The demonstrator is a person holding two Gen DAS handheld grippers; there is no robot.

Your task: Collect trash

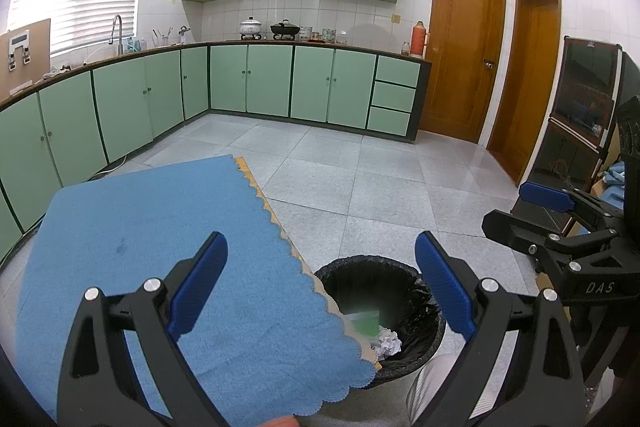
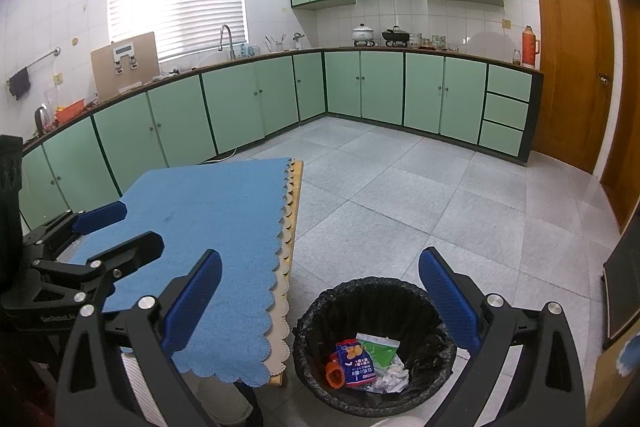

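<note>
A bin with a black liner (image 2: 376, 285) stands on the floor by the table's corner. In it lie a blue snack packet (image 2: 356, 363), a green packet (image 2: 378, 347), crumpled white paper (image 2: 394, 375) and an orange item (image 2: 334, 373). My right gripper (image 2: 320, 303) is open above the bin and holds nothing. My left gripper (image 1: 322, 287) is open too, over the table corner and the bin (image 1: 372, 261), with nothing between its fingers. Each wrist view shows the other gripper at its edge: the right gripper (image 1: 520, 213) and the left gripper (image 2: 124, 231).
A blue scalloped cloth (image 1: 160, 247) covers the low table (image 2: 294, 211), and no objects lie on it. Green kitchen cabinets (image 2: 380, 87) run along the far walls. Wooden doors (image 1: 464, 55) are at the right, and a dark cabinet (image 1: 580, 115) stands nearby. Grey floor tiles (image 2: 440, 195) surround the bin.
</note>
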